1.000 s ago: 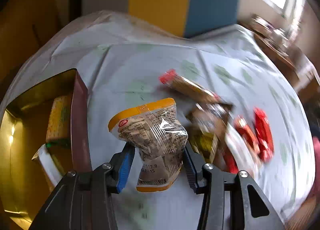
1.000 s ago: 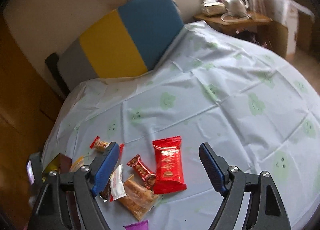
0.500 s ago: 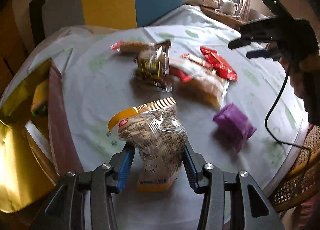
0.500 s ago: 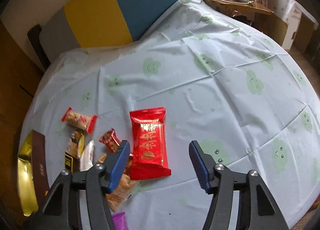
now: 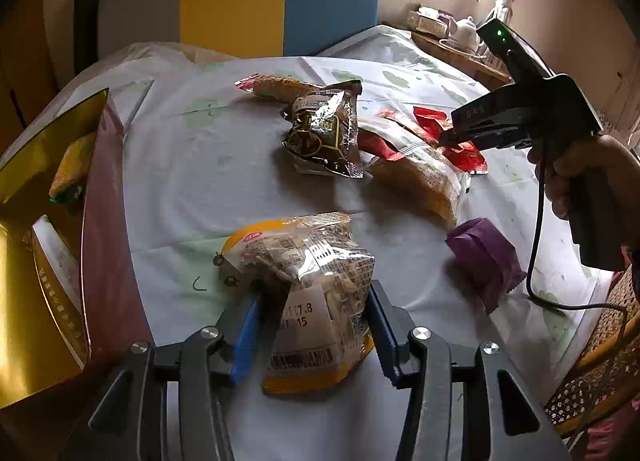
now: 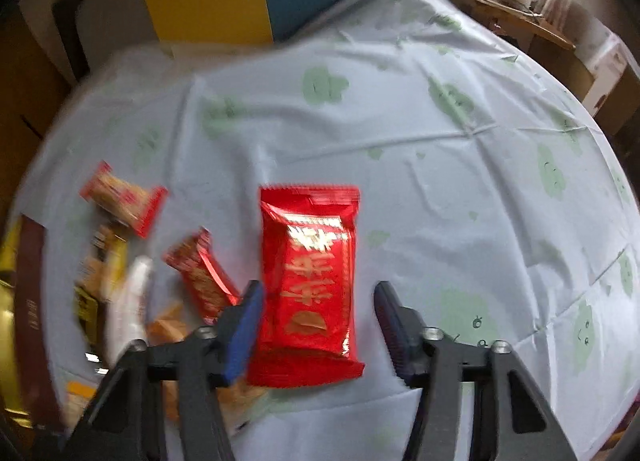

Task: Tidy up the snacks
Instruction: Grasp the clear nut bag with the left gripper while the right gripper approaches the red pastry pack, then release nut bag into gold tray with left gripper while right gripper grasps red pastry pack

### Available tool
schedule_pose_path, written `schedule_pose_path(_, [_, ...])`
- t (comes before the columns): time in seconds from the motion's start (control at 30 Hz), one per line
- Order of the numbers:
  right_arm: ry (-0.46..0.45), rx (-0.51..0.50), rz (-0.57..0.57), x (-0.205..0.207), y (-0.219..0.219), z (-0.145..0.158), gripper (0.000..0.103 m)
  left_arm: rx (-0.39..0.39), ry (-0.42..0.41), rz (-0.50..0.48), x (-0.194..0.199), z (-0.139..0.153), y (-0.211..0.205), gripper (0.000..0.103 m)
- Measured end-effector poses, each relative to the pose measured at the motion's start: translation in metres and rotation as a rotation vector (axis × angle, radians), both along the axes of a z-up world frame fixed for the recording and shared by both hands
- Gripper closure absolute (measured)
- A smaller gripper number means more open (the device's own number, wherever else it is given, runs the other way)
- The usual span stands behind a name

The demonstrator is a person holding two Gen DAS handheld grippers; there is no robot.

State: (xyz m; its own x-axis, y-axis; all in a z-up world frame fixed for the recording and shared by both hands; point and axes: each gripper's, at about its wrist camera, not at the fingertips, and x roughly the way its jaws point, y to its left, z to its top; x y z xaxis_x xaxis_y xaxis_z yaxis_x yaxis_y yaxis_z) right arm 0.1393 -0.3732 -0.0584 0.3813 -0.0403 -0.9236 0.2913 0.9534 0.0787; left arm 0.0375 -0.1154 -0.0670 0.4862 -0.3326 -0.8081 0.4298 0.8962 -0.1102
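My left gripper (image 5: 312, 313) is shut on a clear snack bag with yellow ends (image 5: 308, 285), held just above the tablecloth. A gold and maroon box (image 5: 48, 221) stands open at the left with a few packets inside. My right gripper (image 6: 318, 321) is open, its fingers either side of the near end of a large red packet (image 6: 310, 281) lying on the cloth. The right gripper also shows in the left wrist view (image 5: 520, 117), above the snack pile.
Loose snacks lie on the cloth: a dark brown packet (image 5: 324, 137), a long bread packet (image 5: 416, 177), a purple packet (image 5: 484, 257), small red-ended packets (image 6: 124, 201) (image 6: 200, 277). A colour-block chair (image 5: 236, 1) stands behind the table. A wicker seat (image 5: 592, 373) is at right.
The left gripper has swung right, away from the box, still holding the bag. The right gripper has moved down and forward until its fingers straddle the red packet.
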Motion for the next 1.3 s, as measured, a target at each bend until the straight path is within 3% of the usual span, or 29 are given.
schedule_pose_path(0.07, [0.003,-0.032,0.01,0.002,0.001,-0.003,0.063,-0.006,-0.004,-0.001,0.0,0.0,0.001,0.051])
schedule_pose_path(0.23, [0.005,0.002,0.01,0.0,-0.003,-0.006,0.057,-0.003,-0.029,0.0,-0.003,-0.001,0.0,0.051])
schedule_pose_path(0.37, [0.01,-0.083,0.064,-0.001,0.011,-0.008,0.055,0.002,-0.032,0.001,-0.002,0.0,0.0,0.051])
schedule_pose_path(0.57, [0.011,-0.106,0.077,-0.001,0.009,-0.006,0.056,0.016,-0.018,-0.001,-0.001,0.003,-0.002,0.054])
schedule_pose_path(0.83, [0.005,-0.128,0.097,-0.004,0.018,-0.005,0.056,-0.042,-0.049,-0.028,-0.01,0.039,0.01,0.055])
schedule_pose_path(1.07, [-0.004,-0.163,0.122,-0.006,0.03,-0.007,0.057,-0.165,-0.054,0.099,0.0,0.082,0.066,0.055])
schedule_pose_path(1.3, [-0.01,-0.186,0.133,-0.01,0.038,-0.005,0.057,-0.214,-0.005,0.381,0.029,0.097,0.173,0.055])
